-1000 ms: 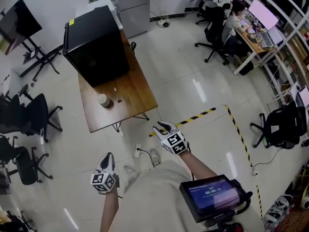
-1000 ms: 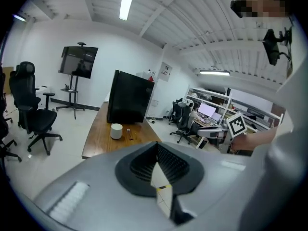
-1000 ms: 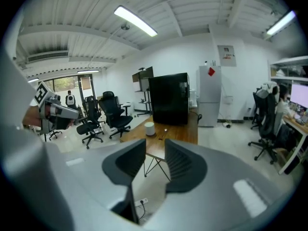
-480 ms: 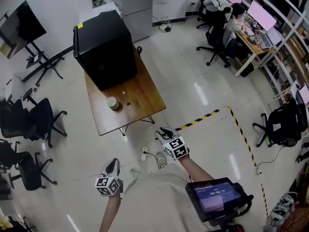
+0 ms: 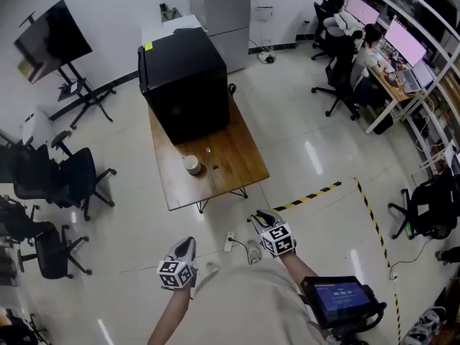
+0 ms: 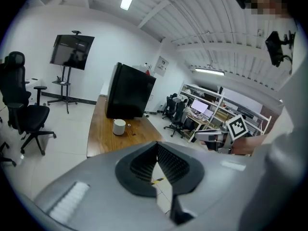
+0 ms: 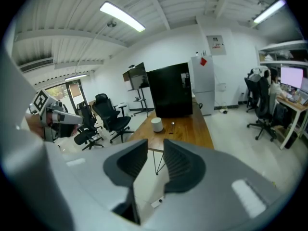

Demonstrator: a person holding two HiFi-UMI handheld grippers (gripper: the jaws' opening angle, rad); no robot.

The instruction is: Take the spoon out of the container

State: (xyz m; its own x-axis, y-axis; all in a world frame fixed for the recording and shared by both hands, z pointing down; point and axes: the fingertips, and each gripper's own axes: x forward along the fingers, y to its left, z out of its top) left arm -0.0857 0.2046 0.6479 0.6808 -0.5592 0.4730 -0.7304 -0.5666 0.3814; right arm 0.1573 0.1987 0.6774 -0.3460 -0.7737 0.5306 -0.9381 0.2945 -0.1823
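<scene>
A white cup-shaped container (image 5: 191, 164) stands on the wooden table (image 5: 237, 171), in front of a big black cabinet (image 5: 185, 85). Two small things (image 5: 215, 167) lie on the wood beside it; they are too small to tell whether one is the spoon. Both grippers are held near the person's body, well short of the table. My left gripper (image 5: 186, 246) is shut with nothing in it, its tips meeting in the left gripper view (image 6: 157, 146). My right gripper (image 5: 262, 216) still shows a narrow gap (image 7: 155, 146), its jaws closing with nothing between them.
Black office chairs (image 5: 75, 175) stand left of the table. A yellow-black floor tape line (image 5: 316, 192) runs on the right. A power strip (image 5: 230, 239) lies on the tiles just before the person's feet. A screen on a stand (image 5: 54, 42) is at the far left, desks with a seated person at the far right.
The person has stepped toward the table, so table, cabinet and container now sit lower and further right in the head view. Both grippers stay low by the body.
</scene>
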